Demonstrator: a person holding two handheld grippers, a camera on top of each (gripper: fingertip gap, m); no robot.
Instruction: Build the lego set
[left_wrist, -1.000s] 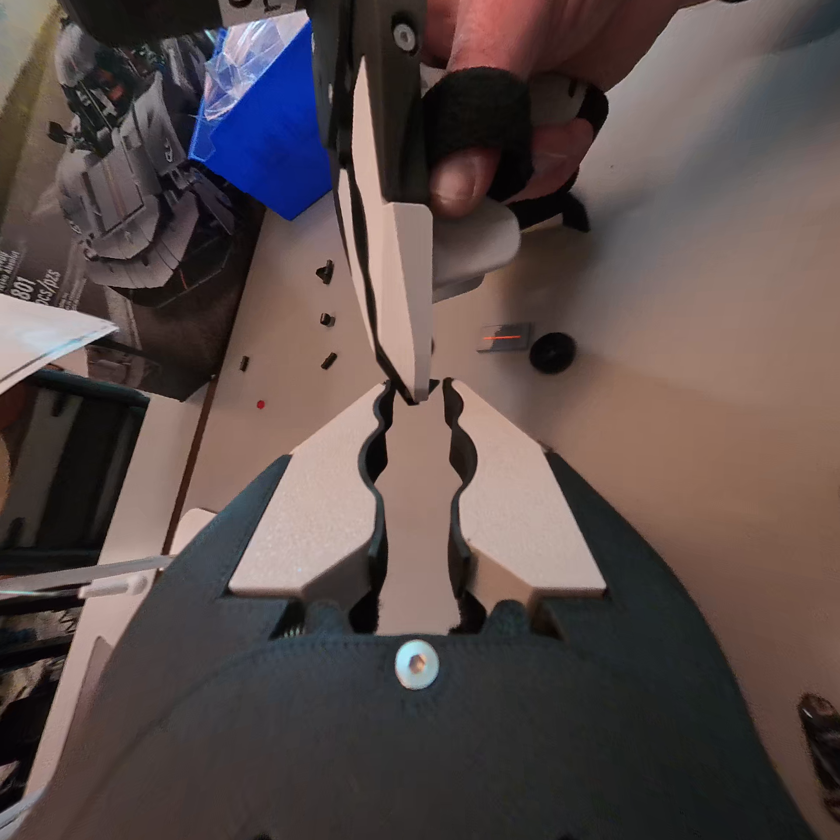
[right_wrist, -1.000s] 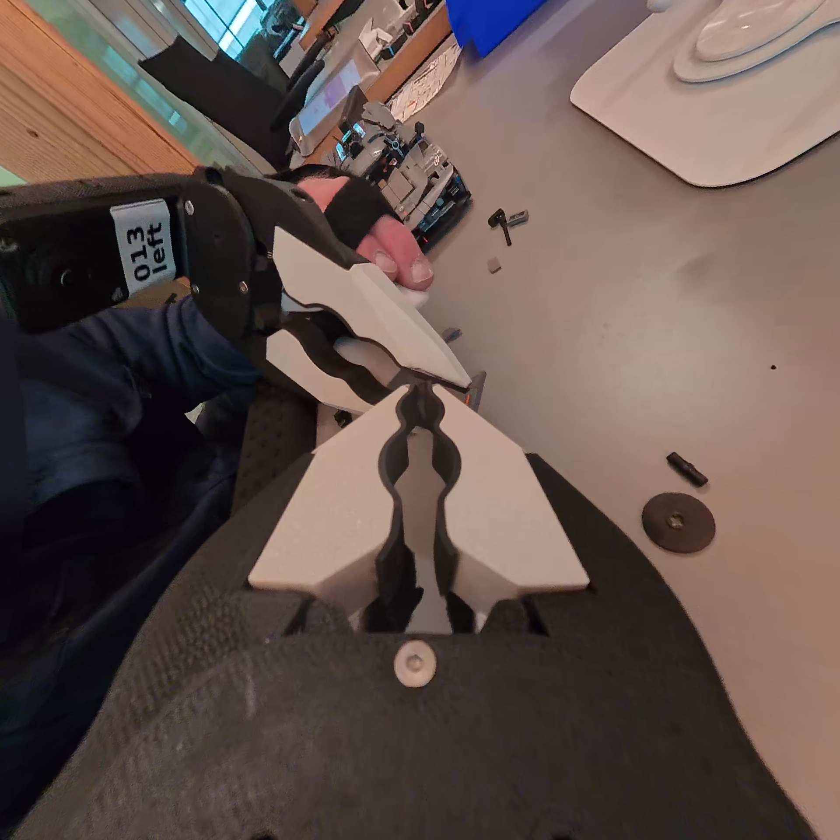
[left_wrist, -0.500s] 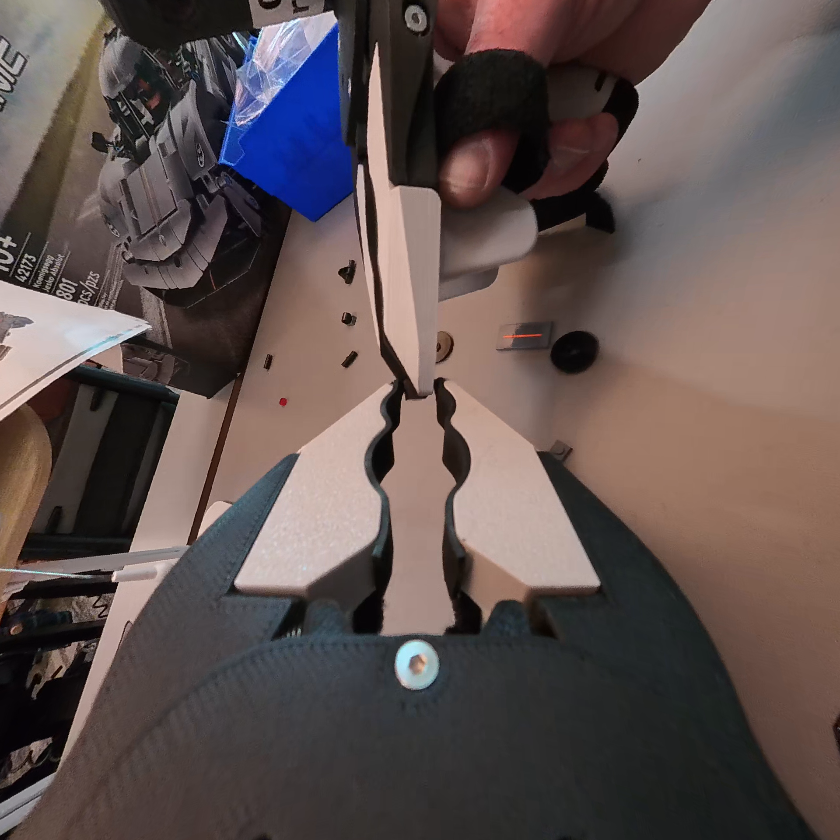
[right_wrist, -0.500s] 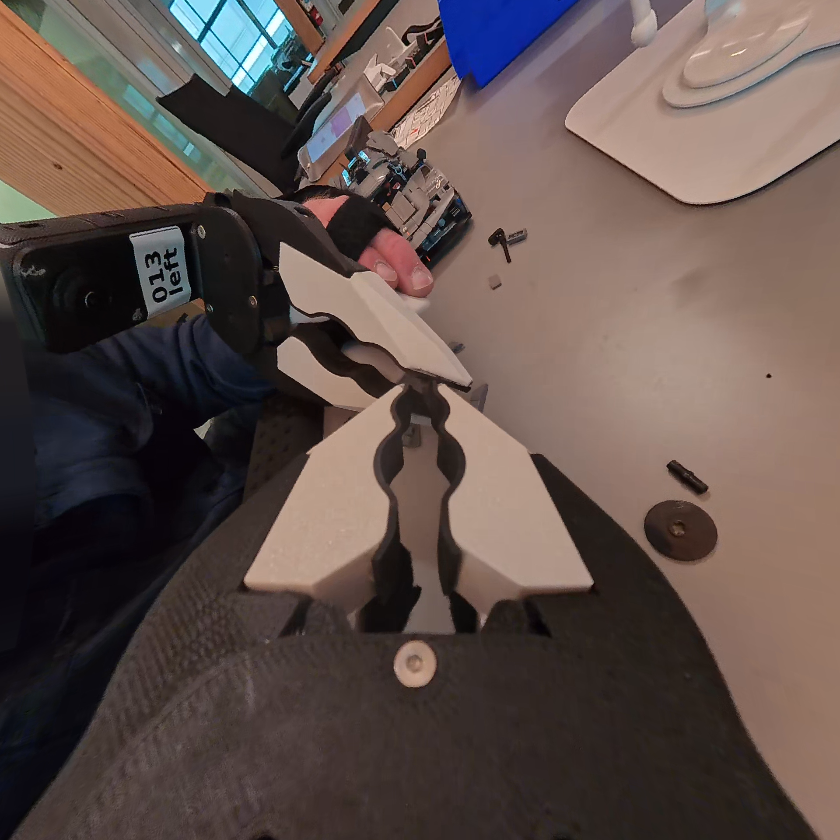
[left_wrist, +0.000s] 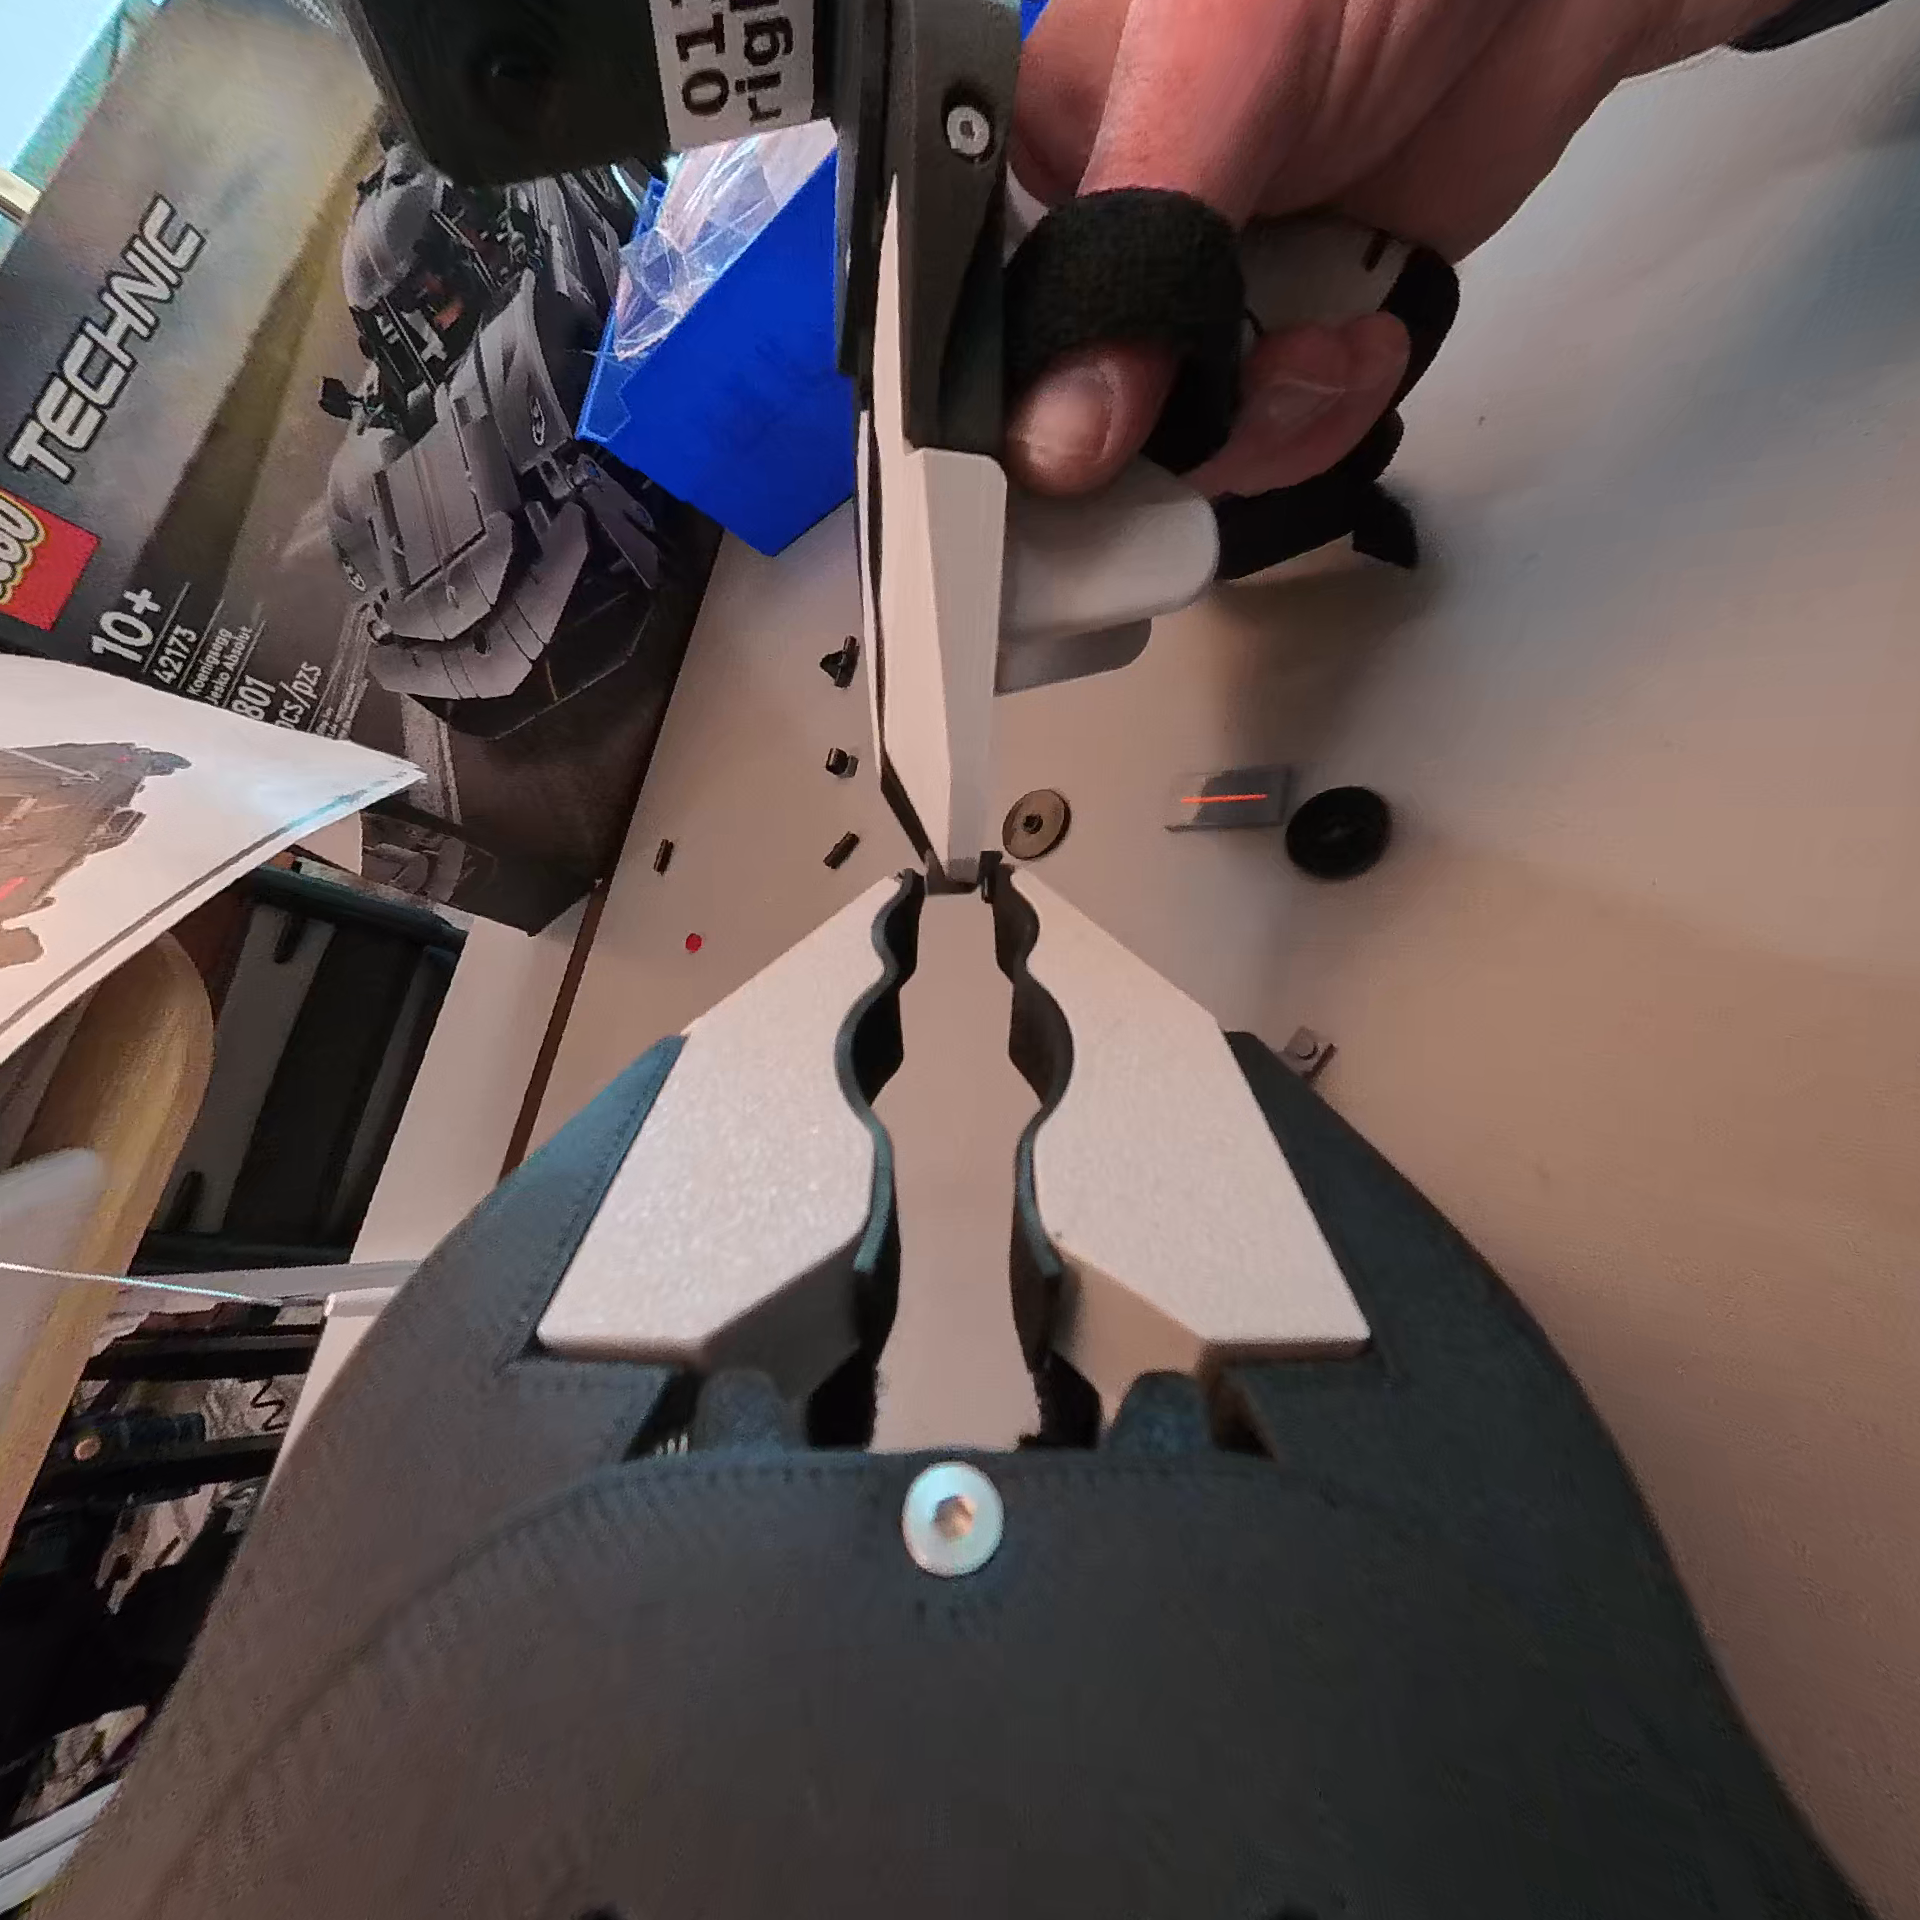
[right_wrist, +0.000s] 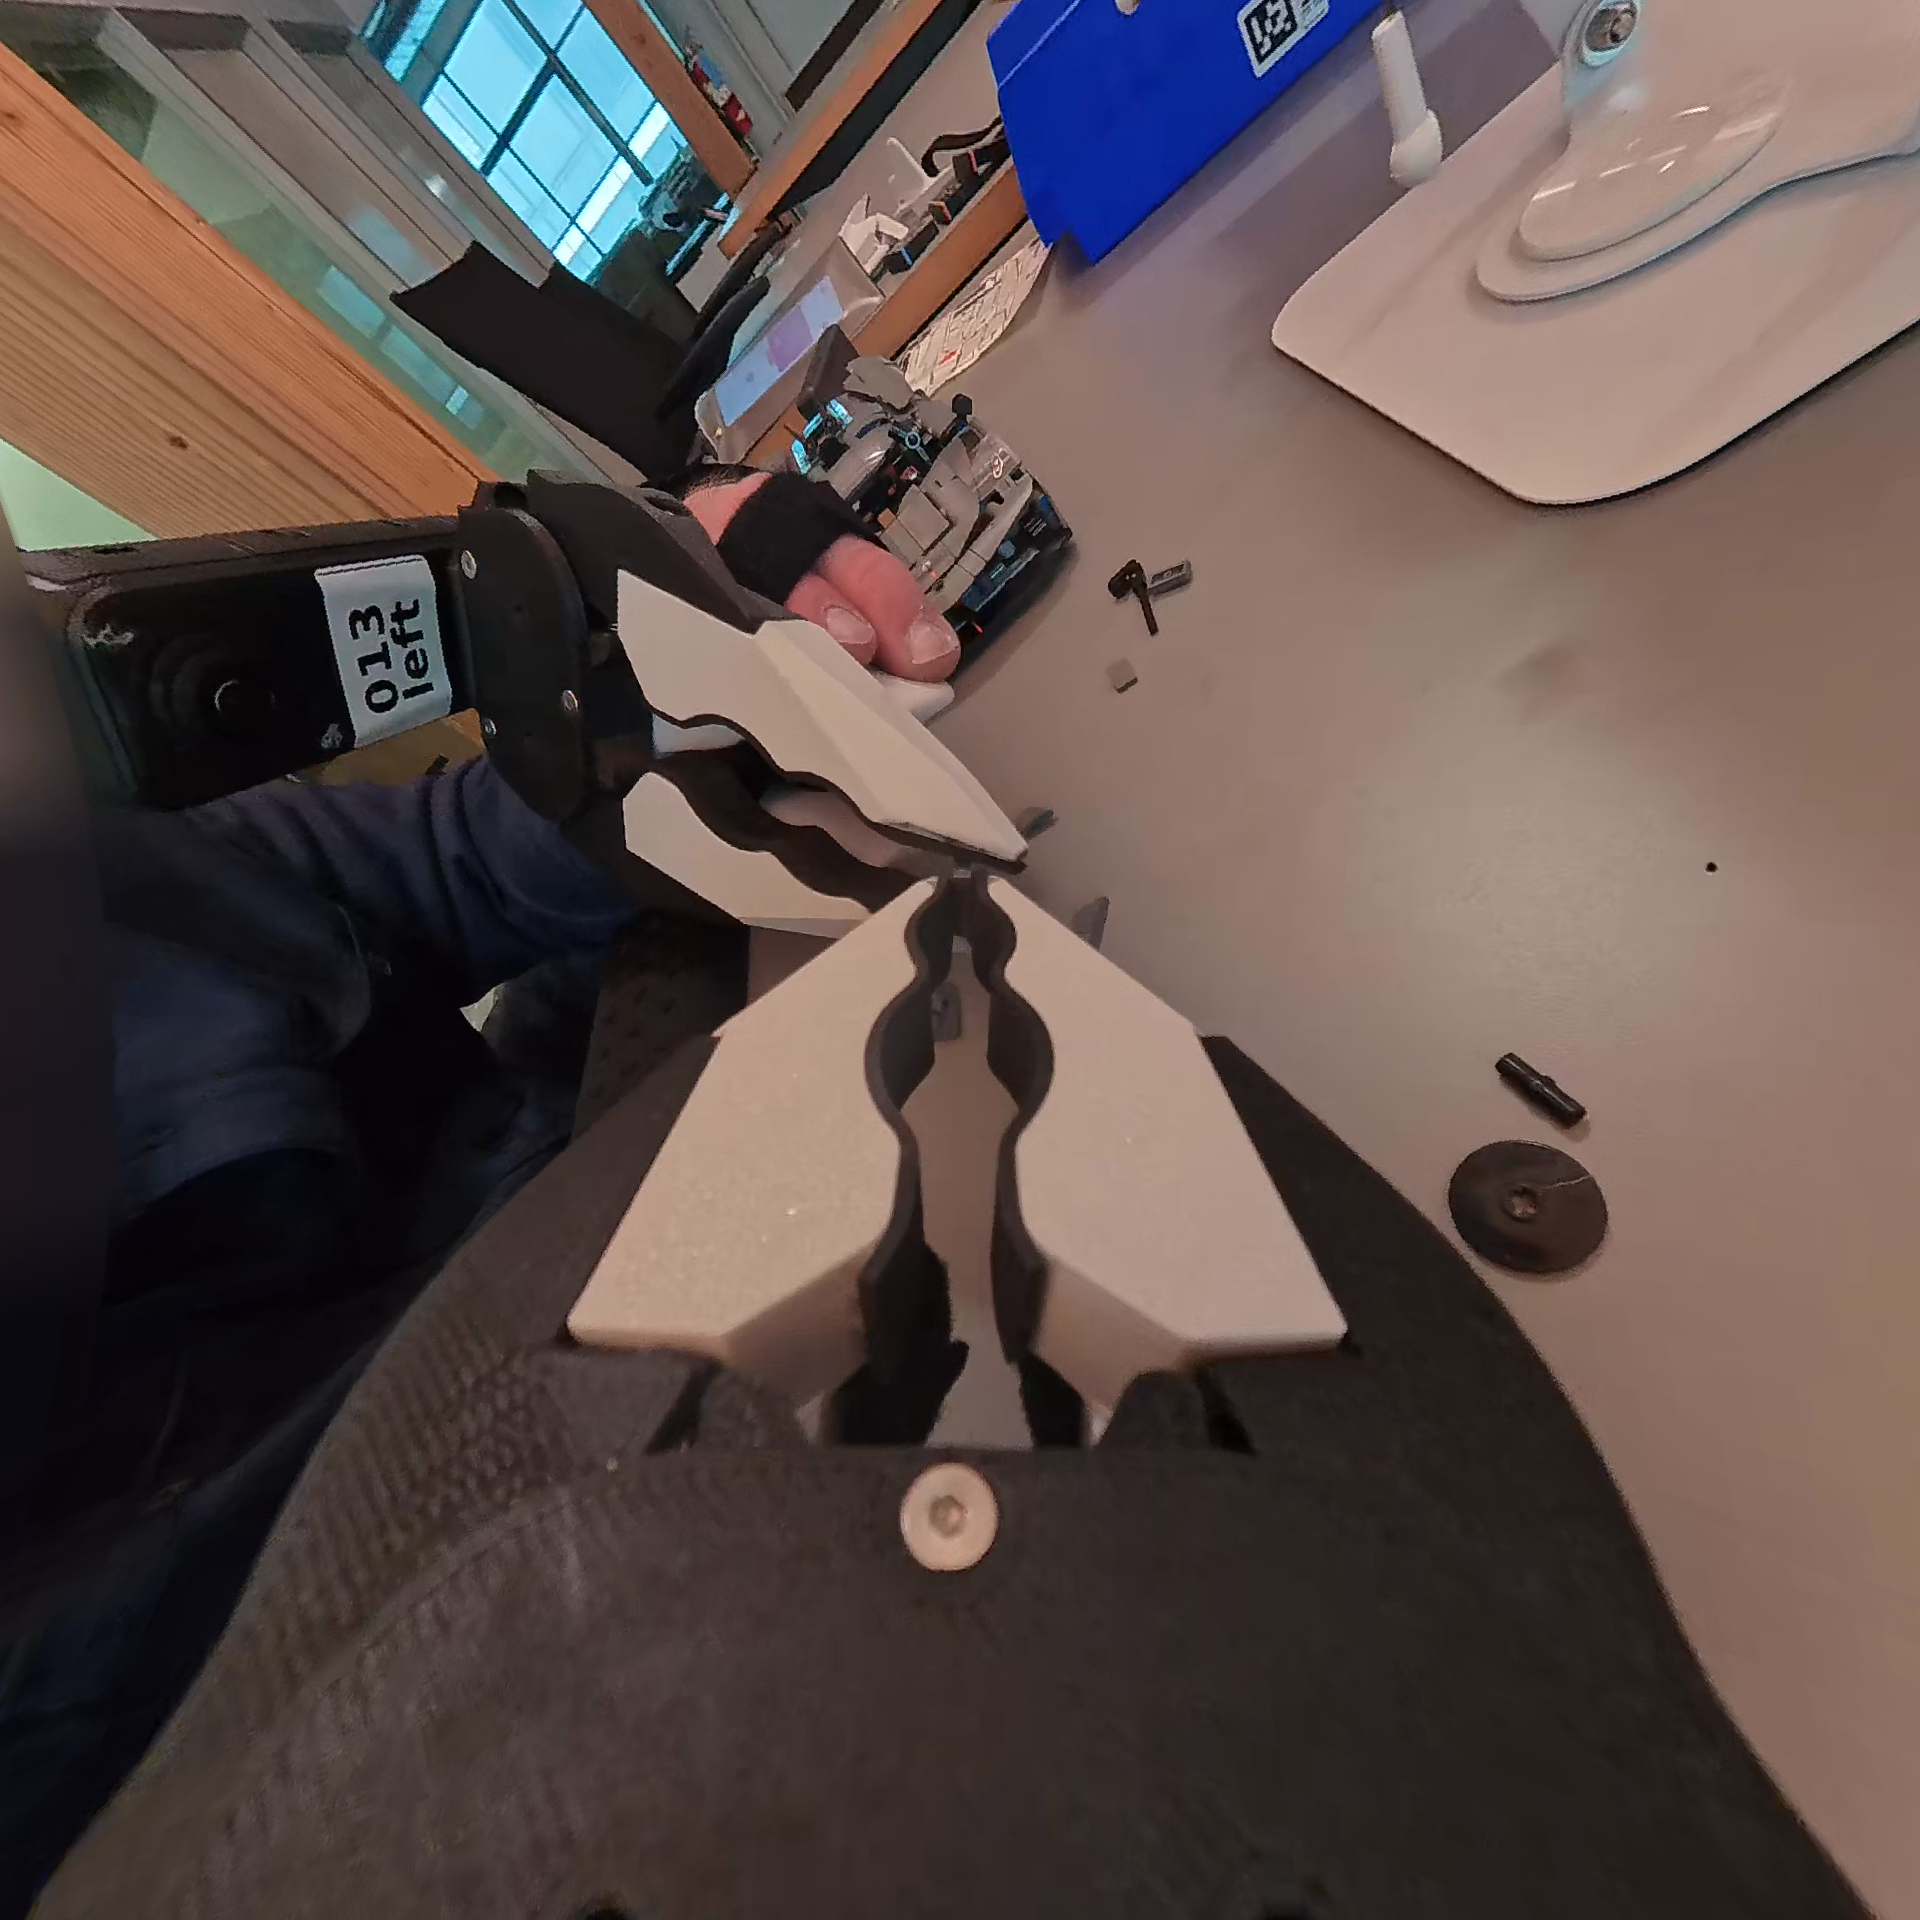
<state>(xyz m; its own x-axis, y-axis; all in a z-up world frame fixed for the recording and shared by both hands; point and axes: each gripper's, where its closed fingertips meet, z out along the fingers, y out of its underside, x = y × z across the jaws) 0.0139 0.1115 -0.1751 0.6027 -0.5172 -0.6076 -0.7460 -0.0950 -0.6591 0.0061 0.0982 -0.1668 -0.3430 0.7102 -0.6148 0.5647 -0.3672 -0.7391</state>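
My left gripper (left_wrist: 951, 883) and right gripper (right_wrist: 961, 896) meet tip to tip above the grey table (right_wrist: 1403, 831). A small grey lego piece (left_wrist: 958, 871) sits between the left fingertips, which are nearly shut on it. The right gripper comes down from above in the left wrist view (left_wrist: 935, 857), seen edge-on, its tips pinched on the same piece. In the right wrist view the piece (right_wrist: 961, 881) is mostly hidden between both sets of tips. The left gripper (right_wrist: 987, 847) enters there from the left. The partly built grey lego car (right_wrist: 935, 499) stands behind it.
The lego box (left_wrist: 260, 468), a blue bin (left_wrist: 727, 416) and an instruction booklet (left_wrist: 156, 831) lie at the left. Loose parts lie on the table: a black disc (right_wrist: 1527, 1205), a black pin (right_wrist: 1541, 1088), a grey tile with an orange line (left_wrist: 1231, 800), a black wheel (left_wrist: 1337, 831). A white stand base (right_wrist: 1610, 312) is far right.
Both grippers have stayed tip to tip and shifted together a little. The left jaws have narrowed slightly around the small piece.
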